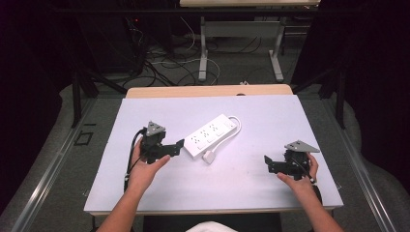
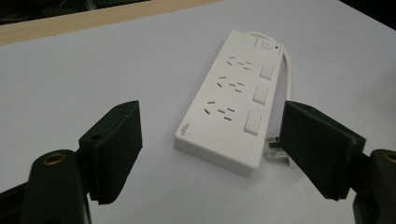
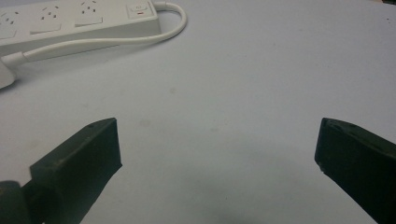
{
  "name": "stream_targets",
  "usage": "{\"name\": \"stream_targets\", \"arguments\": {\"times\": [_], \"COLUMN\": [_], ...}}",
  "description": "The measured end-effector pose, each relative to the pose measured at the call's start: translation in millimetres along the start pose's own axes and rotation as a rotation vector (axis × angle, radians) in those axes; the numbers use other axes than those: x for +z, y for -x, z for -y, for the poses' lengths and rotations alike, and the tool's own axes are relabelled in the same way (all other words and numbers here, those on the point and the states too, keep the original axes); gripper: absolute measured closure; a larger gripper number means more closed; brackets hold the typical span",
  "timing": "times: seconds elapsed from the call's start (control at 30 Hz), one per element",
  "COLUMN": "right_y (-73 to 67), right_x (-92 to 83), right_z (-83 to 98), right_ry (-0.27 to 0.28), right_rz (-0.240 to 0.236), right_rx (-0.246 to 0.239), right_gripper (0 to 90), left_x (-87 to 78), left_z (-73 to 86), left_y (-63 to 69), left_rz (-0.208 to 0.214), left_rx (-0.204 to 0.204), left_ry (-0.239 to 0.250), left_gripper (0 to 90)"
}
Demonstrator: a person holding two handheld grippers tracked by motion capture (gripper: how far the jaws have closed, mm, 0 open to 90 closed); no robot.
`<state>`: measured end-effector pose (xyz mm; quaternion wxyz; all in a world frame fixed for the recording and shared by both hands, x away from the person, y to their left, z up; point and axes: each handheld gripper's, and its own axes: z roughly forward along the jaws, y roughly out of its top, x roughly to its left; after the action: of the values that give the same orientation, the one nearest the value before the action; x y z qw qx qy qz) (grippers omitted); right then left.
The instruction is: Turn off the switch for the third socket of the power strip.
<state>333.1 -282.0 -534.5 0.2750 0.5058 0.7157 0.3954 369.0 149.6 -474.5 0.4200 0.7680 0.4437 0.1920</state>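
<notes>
A white mat (image 1: 159,193) covers the table, and on it the power strip (image 1: 211,135) lies slantwise near the middle, its long axis running from near left to far right. The left gripper (image 1: 180,143) hovers just beside the strip's near end and points at it; the right gripper (image 1: 266,159) sits well apart at the right, so the left hand looks better placed to act. Both stand with jaws apart and nothing between them. The plug (image 1: 209,157) lies just beside the strip's near end. The left gripper view shows three sockets and their switches (image 2: 260,93); the right gripper view shows the cord (image 3: 93,43) looping back along the strip.
</notes>
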Motion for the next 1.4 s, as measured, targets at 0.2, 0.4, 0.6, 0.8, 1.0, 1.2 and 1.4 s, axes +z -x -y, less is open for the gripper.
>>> {"name": "stream_targets", "arguments": {"times": [0.2,0.4,0.6,0.8,1.0,1.2,1.4], "right_y": [-0.6,-0.8,-0.7,0.3,0.2,-0.2,-0.2], "right_x": [0.5,0.6,0.4,0.5,0.4,0.2,1.9], "right_z": [-0.1,-0.5,-0.5,-0.4,-0.4,-0.3,0.2], "right_ry": [-0.004,-0.004,-0.004,-0.004,-0.008,-0.012,-0.006], "right_rz": [-0.002,-0.003,-0.001,0.002,0.004,0.001,0.002], "right_rx": [-0.003,0.001,-0.001,0.000,-0.002,0.001,0.002], "right_gripper": [0.0,0.0,0.1,0.3,0.5,0.7,1.0], "left_x": [5.1,9.5,16.3,21.3,28.4,37.1,44.2], "left_z": [-9.3,-19.8,-28.0,-35.8,-42.3,-46.4,-51.6], "left_y": [6.2,12.3,18.7,22.1,25.7,29.5,32.8], "left_rz": [-0.009,-0.001,-0.003,-0.003,0.003,0.002,-0.001], "left_rx": [0.011,0.023,0.035,0.052,0.046,0.055,0.054], "left_ry": [0.010,0.002,0.004,-0.003,-0.019,-0.043,-0.072], "left_gripper": [22.4,23.0,24.1,25.2,26.1,26.8,27.9]}}
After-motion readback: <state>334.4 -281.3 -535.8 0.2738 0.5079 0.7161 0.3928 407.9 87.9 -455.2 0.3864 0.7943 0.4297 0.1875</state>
